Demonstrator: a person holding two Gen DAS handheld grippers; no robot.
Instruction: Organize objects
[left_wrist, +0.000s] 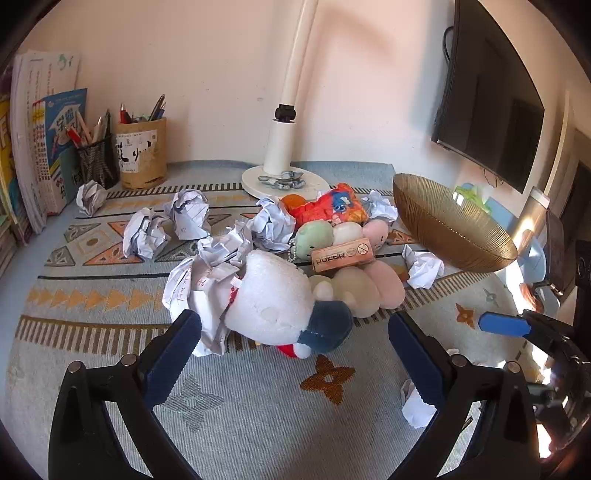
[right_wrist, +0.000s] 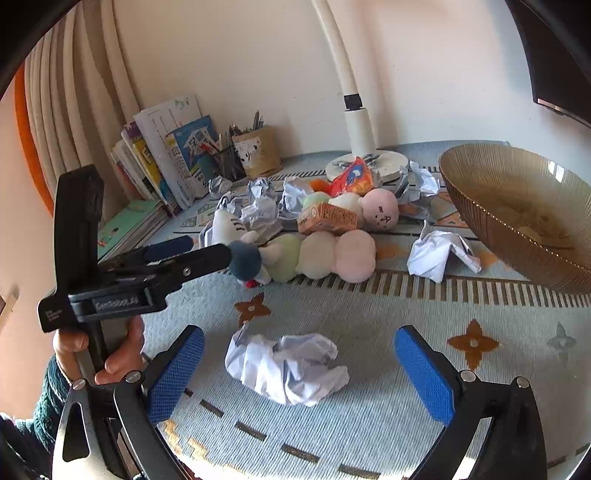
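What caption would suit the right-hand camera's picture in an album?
Open right gripper poised around a crumpled white paper ball on the patterned tablecloth, plush toys behind, ribbed golden bowl at right.

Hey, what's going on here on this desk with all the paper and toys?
A person is tidying a cluttered desk with a two-finger gripper in each hand. Both are open and hold nothing. The left gripper is lined up on the white plush dog, whose body sits between the open fingers. The right gripper hangs over a crumpled paper ball near the front edge. More paper balls, soft toys and a poker card box lie piled mid-desk; the gold bowl on the right looks unfilled.
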